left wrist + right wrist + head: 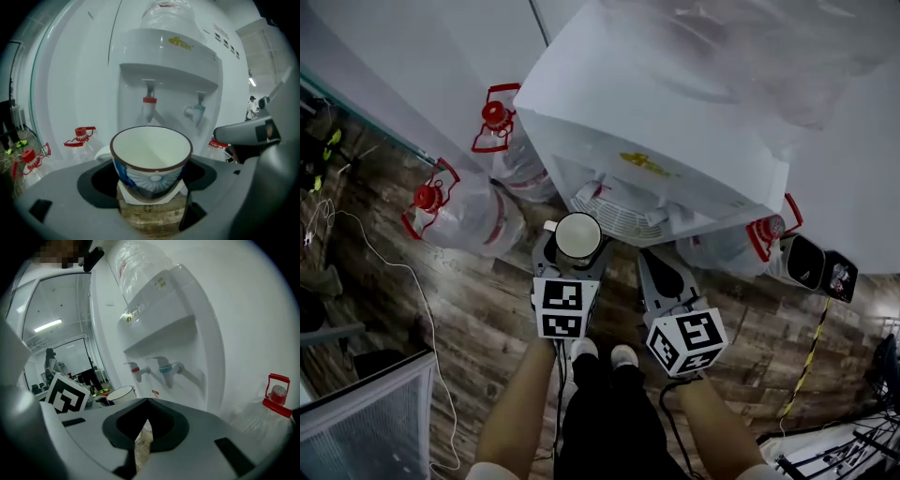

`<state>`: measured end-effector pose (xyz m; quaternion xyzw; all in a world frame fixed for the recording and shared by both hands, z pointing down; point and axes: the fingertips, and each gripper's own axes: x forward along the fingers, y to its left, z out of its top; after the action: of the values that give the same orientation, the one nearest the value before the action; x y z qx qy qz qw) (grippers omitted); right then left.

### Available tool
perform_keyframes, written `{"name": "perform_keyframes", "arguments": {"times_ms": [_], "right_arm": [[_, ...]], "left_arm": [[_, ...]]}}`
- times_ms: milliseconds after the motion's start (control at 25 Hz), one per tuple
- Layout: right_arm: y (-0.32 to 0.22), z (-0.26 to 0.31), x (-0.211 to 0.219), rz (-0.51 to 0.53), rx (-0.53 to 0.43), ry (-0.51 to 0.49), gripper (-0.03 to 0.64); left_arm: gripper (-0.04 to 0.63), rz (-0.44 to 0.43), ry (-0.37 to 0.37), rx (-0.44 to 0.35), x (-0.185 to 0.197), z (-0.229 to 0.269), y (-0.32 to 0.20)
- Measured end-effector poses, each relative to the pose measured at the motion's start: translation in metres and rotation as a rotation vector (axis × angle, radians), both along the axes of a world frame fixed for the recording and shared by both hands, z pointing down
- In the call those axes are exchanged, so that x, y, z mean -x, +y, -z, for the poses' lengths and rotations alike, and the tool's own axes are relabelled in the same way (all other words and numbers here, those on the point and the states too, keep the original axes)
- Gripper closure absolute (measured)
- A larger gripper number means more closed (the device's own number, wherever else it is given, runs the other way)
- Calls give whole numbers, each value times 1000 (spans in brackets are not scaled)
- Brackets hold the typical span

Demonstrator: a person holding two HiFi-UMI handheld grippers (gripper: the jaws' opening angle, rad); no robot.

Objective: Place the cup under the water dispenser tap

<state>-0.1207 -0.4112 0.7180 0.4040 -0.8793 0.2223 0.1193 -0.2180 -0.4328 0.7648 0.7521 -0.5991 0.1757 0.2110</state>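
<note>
A white cup with a brown rim and blue pattern point(151, 161) sits upright between the jaws of my left gripper point(152, 187), which is shut on it. In the head view the cup point(578, 235) hangs just in front of the white water dispenser point(656, 122), near its drip grille point(619, 217). The red tap point(149, 104) and the blue tap point(198, 110) stand above and beyond the cup. My right gripper point(143, 427) is shut and holds nothing; it hovers right of the cup point(121, 393), facing the taps point(165, 371). In the head view the right gripper point(667, 272) sits beside the left gripper point(572, 255).
Large clear water bottles with red caps lie on the wooden floor: two at the left point(459, 211), point(511, 150) and one at the right point(741, 246). A dark bin point(811, 262) stands at the right. A white cable point(412, 300) runs over the floor at left.
</note>
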Motion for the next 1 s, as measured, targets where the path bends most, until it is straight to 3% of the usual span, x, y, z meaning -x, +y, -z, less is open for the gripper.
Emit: {"name": "perform_keyframes", "arguments": {"times_ms": [320,1000], "right_arm": [[-15,-28,21,26,-19,-7,595],[-17,-57,13,-13,-6,-18,595]], "left_arm": [[163,-7,-3,-12,3,-33,-36],[163,-6,-26,-17,3,-74,-71]]}}
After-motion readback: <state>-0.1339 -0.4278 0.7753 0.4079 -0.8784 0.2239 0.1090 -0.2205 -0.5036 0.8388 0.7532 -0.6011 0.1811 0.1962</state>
